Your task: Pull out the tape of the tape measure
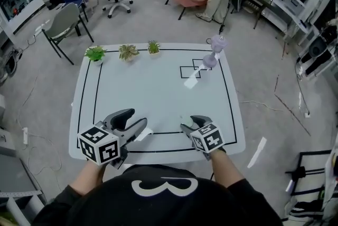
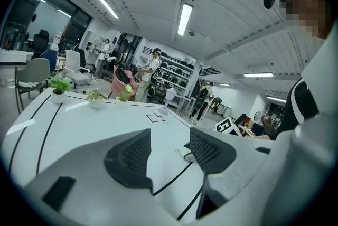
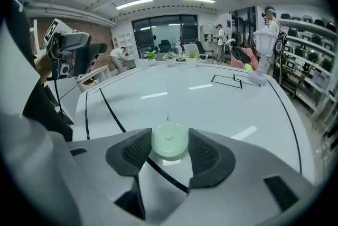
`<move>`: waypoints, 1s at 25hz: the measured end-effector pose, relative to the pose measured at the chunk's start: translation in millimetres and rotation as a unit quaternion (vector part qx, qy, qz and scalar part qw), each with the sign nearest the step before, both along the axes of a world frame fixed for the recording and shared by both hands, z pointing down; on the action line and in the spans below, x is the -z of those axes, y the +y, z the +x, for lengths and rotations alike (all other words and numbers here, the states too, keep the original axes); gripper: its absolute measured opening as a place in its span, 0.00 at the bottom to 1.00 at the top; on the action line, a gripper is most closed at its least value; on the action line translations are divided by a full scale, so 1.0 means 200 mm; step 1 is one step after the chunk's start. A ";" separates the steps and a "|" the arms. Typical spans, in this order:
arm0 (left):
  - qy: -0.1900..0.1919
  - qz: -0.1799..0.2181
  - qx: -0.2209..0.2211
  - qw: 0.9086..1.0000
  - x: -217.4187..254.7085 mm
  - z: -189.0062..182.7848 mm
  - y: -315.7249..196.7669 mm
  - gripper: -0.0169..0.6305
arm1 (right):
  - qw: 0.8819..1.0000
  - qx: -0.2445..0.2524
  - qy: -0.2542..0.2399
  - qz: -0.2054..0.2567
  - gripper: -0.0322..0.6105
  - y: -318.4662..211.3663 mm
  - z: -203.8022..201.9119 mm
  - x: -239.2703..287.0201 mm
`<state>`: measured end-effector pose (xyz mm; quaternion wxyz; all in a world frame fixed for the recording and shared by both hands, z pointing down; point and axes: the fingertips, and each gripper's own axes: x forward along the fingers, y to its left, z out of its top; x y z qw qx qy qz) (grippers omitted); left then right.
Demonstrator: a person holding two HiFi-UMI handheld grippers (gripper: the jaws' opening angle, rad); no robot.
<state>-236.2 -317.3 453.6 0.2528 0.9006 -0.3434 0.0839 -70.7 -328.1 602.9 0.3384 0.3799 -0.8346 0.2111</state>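
Tape measure (image 3: 169, 140) on the table (image 1: 158, 93), near edge — plants (image 1: 127, 52) along the far.

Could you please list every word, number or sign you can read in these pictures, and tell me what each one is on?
"3", white and lying on its side: on the person's black clothing at the bottom of the head view.
Marker cubes: black-and-white square patterns only, no letters.
Tape measure: no print visible.
Nothing else is large or sharp enough to read.
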 end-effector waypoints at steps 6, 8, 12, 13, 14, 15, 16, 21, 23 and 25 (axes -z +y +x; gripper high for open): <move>-0.002 0.005 0.002 1.000 0.02 0.02 0.02 0.38 | 0.999 -0.006 -0.042 -0.005 0.39 0.03 -0.01 0.07; -0.003 0.005 0.002 1.000 0.03 0.03 0.04 0.38 | 0.999 -0.002 -0.050 -0.001 0.39 0.04 0.00 0.11; -0.004 0.010 0.003 1.000 0.07 0.08 0.08 0.38 | 0.997 0.004 -0.081 0.009 0.39 0.08 0.01 0.25; -0.005 0.011 0.004 1.000 0.08 0.09 0.09 0.38 | 0.996 0.006 -0.089 0.013 0.39 0.09 0.02 0.29; -0.005 0.013 0.006 1.000 0.09 0.11 0.10 0.38 | 0.995 0.010 -0.097 0.018 0.39 0.11 0.02 0.33; -0.005 0.015 0.007 1.000 0.11 0.12 0.12 0.38 | 0.994 0.015 -0.104 0.023 0.39 0.12 0.03 0.38; -0.005 0.017 0.008 1.000 0.12 0.14 0.13 0.38 | 0.993 0.020 -0.111 0.028 0.39 0.14 0.03 0.43; -0.006 0.028 -0.010 1.000 0.21 0.24 0.20 0.38 | 0.986 0.061 -0.149 0.051 0.39 0.24 0.04 0.69; -0.007 0.035 -0.024 0.999 0.25 0.30 0.25 0.38 | 0.983 0.081 -0.154 0.058 0.39 0.30 0.05 0.77; -0.004 0.039 -0.035 0.999 0.28 0.34 0.29 0.38 | 0.980 0.102 -0.160 0.065 0.39 0.36 0.06 0.85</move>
